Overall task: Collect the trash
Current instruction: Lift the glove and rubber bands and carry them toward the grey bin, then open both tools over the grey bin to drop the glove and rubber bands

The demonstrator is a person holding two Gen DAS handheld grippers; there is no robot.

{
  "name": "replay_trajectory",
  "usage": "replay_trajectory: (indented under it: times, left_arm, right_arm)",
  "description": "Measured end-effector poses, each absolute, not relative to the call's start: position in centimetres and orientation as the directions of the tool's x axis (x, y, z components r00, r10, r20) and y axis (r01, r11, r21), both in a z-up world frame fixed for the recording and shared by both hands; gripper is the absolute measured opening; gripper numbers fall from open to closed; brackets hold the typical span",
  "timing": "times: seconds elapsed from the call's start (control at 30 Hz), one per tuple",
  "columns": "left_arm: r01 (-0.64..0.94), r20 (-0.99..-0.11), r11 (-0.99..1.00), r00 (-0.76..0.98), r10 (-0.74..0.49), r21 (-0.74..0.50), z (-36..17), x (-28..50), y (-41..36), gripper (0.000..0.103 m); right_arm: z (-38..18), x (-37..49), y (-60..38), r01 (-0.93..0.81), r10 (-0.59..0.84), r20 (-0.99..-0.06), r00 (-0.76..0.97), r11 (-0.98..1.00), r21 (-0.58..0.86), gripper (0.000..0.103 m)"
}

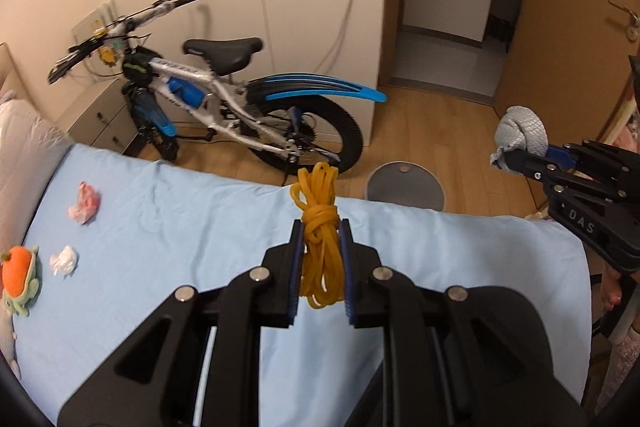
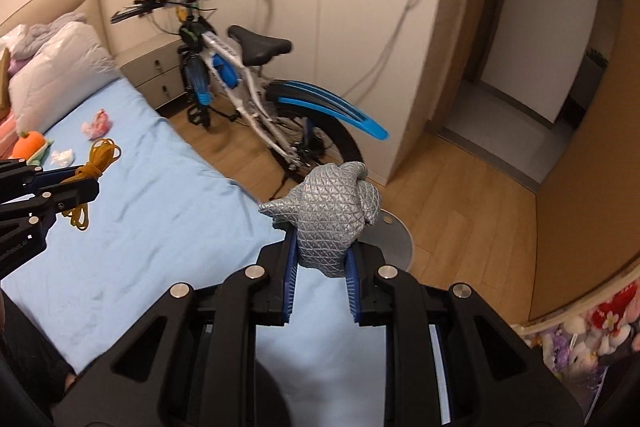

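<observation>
My left gripper [image 1: 320, 227] is shut on a knotted bundle of yellow rubber bands [image 1: 320, 215], held above the light blue bed sheet [image 1: 180, 247]. It also shows in the right wrist view [image 2: 90, 183]. My right gripper [image 2: 322, 235] is shut on a crumpled silver-grey textured wrapper [image 2: 332, 211], held past the bed's edge over the floor; it also shows in the left wrist view [image 1: 520, 135]. A pink crumpled paper [image 1: 85, 203] and a white crumpled paper [image 1: 64, 261] lie on the sheet at the left.
An orange and green plush toy [image 1: 18, 279] lies by the white paper. A blue and white bicycle [image 1: 224, 95] stands beside the bed against the wall. A round grey lid or base [image 1: 406, 185] lies on the wooden floor. Pillows [image 2: 56, 67] are at the bed's head.
</observation>
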State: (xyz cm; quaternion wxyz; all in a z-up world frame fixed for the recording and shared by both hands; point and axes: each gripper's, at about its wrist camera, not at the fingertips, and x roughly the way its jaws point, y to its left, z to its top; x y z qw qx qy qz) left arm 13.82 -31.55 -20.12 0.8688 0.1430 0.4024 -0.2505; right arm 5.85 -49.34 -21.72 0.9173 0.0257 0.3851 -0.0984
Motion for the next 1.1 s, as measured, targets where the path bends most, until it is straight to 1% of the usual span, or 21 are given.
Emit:
replay_trajectory:
  times: [0.23, 0.53, 0.87, 1.03, 1.1]
  left_arm:
    - [0.619, -0.796, 0.785, 0.475, -0.374, 0.0, -22.2, 16.0, -37.6, 0.018]
    - [0.703, -0.817, 0.71, 0.391, -0.423, -0.032, -25.7, 20.8, -45.1, 0.018]
    - [0.764, -0.86, 0.643, 0.295, -0.418, -0.051, -32.7, 25.5, -52.5, 0.018]
    - [0.762, -0.878, 0.644, 0.259, -0.403, -0.07, -36.2, 28.2, -54.7, 0.018]
    - [0.761, -0.885, 0.645, 0.249, -0.393, -0.072, -37.4, 29.1, -55.4, 0.018]
  right_arm:
    - [-24.0, 6.2, -54.8, 0.281, -0.189, -0.725, 0.662, 0.96, 0.007, 0.02]
    - [-28.0, 10.5, -59.8, 0.336, -0.204, -0.761, 0.616, 0.942, 0.019, 0.02]
    - [-34.3, 16.4, -64.6, 0.339, -0.168, -0.803, 0.571, 0.94, 0.045, 0.021]
    - [-36.9, 19.1, -65.7, 0.319, -0.132, -0.805, 0.578, 0.945, 0.074, 0.021]
    - [-38.5, 19.6, -65.8, 0.306, -0.12, -0.824, 0.553, 0.95, 0.067, 0.021]
